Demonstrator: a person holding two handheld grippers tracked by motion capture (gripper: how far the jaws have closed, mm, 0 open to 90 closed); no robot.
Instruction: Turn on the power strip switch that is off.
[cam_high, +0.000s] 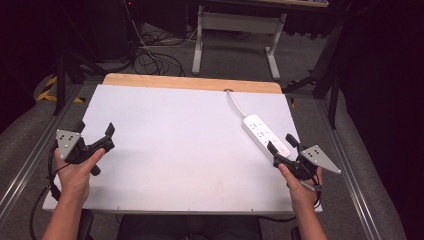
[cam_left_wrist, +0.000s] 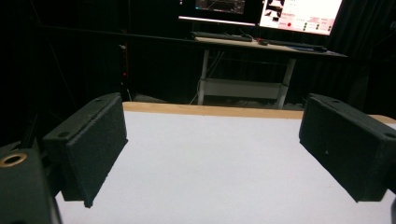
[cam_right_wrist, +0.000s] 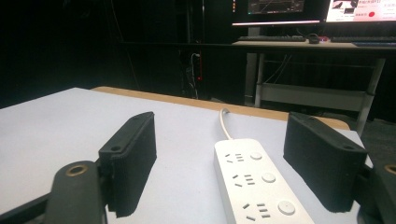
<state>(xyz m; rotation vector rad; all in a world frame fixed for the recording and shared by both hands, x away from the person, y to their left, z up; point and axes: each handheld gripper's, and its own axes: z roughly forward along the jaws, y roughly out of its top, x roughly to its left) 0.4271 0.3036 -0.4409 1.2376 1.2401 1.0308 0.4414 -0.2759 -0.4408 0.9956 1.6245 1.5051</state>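
Note:
A white power strip (cam_high: 264, 134) lies on the right side of the white table top (cam_high: 175, 140), its cord running back toward the far edge. My right gripper (cam_high: 283, 143) hovers just behind its near end, open, and the strip (cam_right_wrist: 254, 182) sits between the two black jaws without touching them. My left gripper (cam_high: 95, 134) is at the table's left edge, open with nothing between its fingers (cam_left_wrist: 93, 144), facing the bare surface.
The table's far edge is a wooden strip (cam_high: 192, 82). Beyond it stands a desk with white legs (cam_high: 235, 35) and loose cables (cam_high: 150, 55) on the floor. Monitors (cam_left_wrist: 299, 11) glow on that desk. Metal rails run along both sides of the table.

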